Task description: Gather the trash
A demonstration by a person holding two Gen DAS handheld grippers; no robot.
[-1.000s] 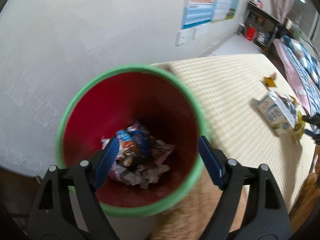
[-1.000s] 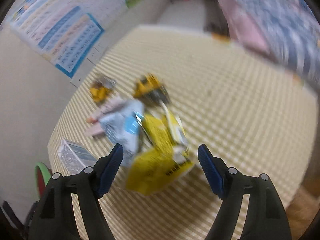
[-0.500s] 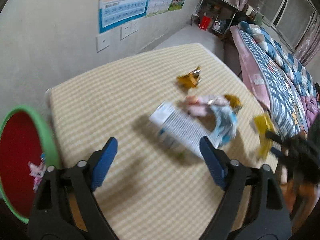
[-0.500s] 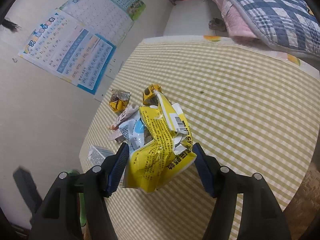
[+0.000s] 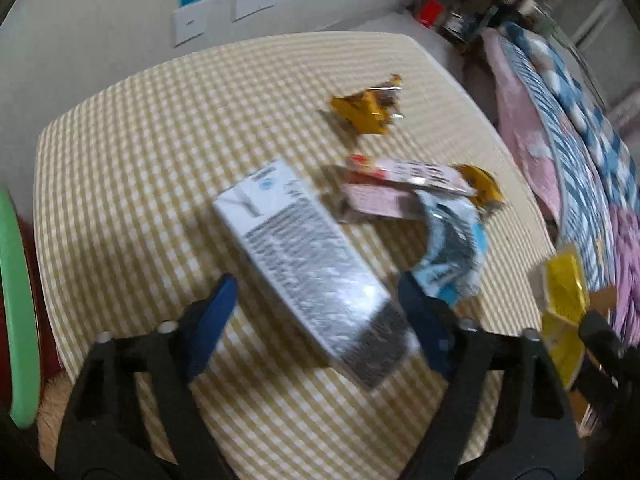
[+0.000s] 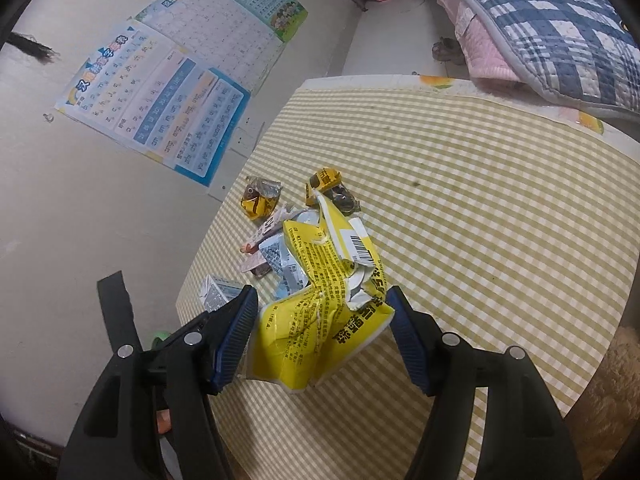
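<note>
We see the counter [image 5: 140,152], covered in a yellow checked cloth, spreading out ahead of both pairs of jaws. At the far left of the left gripper [image 5: 316,312], beyond the counter's edge, stands the bin [image 5: 18,304], green-rimmed and red inside; from here we cannot make out what it holds. Between our left jaws lies a white carton [image 5: 304,264], long side running away from us; the jaws are closing around it, and the blur keeps us from telling whether the blue pads touch its sides yet. Our right gripper [image 6: 320,336] is clenched on a crumpled yellow bag [image 6: 320,312], both pads pressed against its sides, the bag lifted clear of the cloth. Just ahead of the left jaws, to their right, curls a blue and white wrapper [image 5: 452,252], touching a pink packet [image 5: 392,188] beyond it. Farther ahead sits an orange wrapper [image 5: 368,110], apart from the rest, and a smaller gold one [image 5: 480,188] at the packet's right end.
</note>
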